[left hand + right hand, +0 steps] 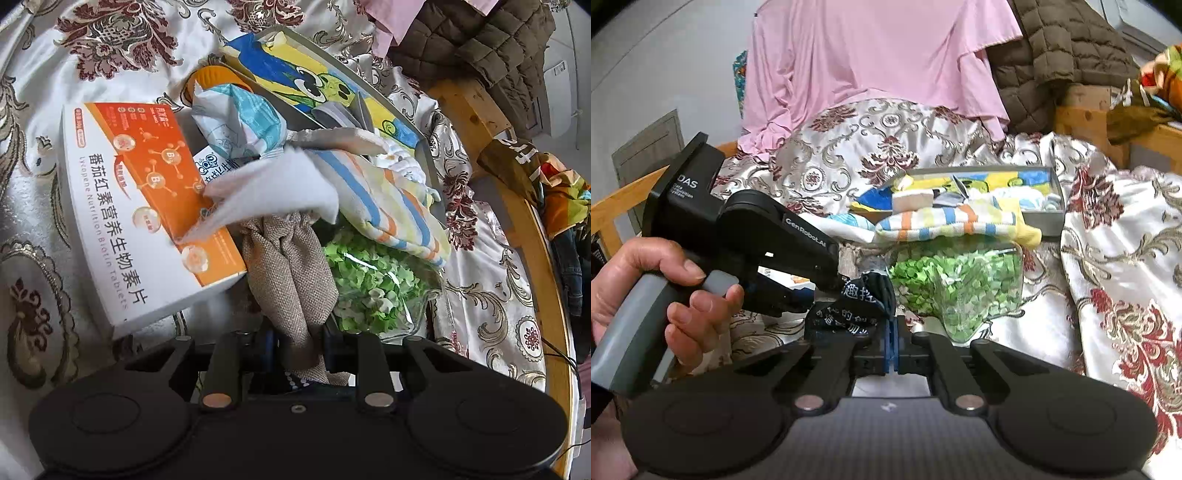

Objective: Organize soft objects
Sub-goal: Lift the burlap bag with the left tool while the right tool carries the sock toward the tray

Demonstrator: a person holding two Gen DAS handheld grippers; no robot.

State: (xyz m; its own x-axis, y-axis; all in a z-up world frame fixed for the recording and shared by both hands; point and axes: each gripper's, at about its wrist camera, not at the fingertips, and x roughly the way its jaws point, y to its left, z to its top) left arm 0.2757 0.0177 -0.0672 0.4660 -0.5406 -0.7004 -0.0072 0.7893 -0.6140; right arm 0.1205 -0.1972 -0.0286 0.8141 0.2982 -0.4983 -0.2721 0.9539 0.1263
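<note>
1. Lying on a bed covered by a patterned satin bedspread (122, 48), the soft things are heaped between an orange-and-white tablet box (122, 206) and a grey tray (1045, 218).
2. A beige burlap pouch (291, 266) is clamped in the left gripper (295, 343), the jaws pressed on its lower end, with the gathered neck pointing away towards the pile.
3. A white cloth (273, 192) is draped over the neck of the pouch and over a corner of the box.
4. A dark cloth printed with white characters (853, 306) is pinched by the right gripper (894, 350), whose blue pads are drawn fully together on a thin edge of it (the fabric bunches up to the left, against the other gripper).
5. A striped towel (945, 221) is seen lying across the near edge of the tray, above a clear bag of green pieces (956, 288).
6. The burlap is judged coarse and grippy, light, and unlikely to slip; the dark cloth is thin and limp, so it will sag and trail when lifted.
7. A hold on a folded or bunched part is advised for either cloth, since a single layer may be pulled out of the pads.
8. The bag of green pieces is judged slippery and shapeless, and is best taken at its gathered top.
</note>
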